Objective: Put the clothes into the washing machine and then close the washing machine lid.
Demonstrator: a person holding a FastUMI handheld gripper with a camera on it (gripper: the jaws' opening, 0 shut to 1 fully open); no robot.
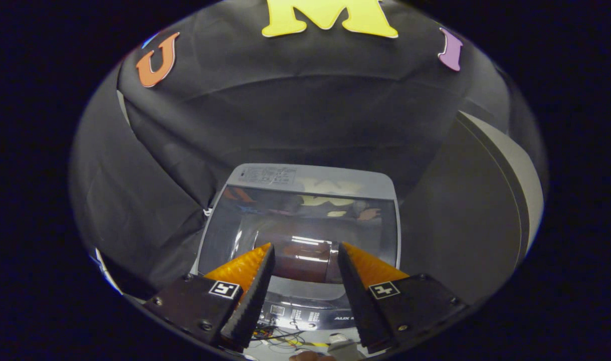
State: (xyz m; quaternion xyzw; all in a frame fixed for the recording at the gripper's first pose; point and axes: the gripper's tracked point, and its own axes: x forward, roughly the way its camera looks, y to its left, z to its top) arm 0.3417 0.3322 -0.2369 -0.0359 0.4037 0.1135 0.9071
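Glassy and smooth, the washing machine lid (300,225) lies flat over the tub just beyond the gripper (305,250), whose orange fingers (245,265) stand wide apart, empty. Rigid and slippery, it wants gripping at the near edge. Something reddish, perhaps clothes, shows underneath. Black cloth wall (150,185) surrounds.

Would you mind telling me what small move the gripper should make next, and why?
Probably lower the gripper toward the front edge of the washing machine lid to lift it. The glass lid looks shut and flat on the washing machine, just beyond the open, empty fingers, so nothing can go in until it is raised. I see no clothes here, so opening comes first.
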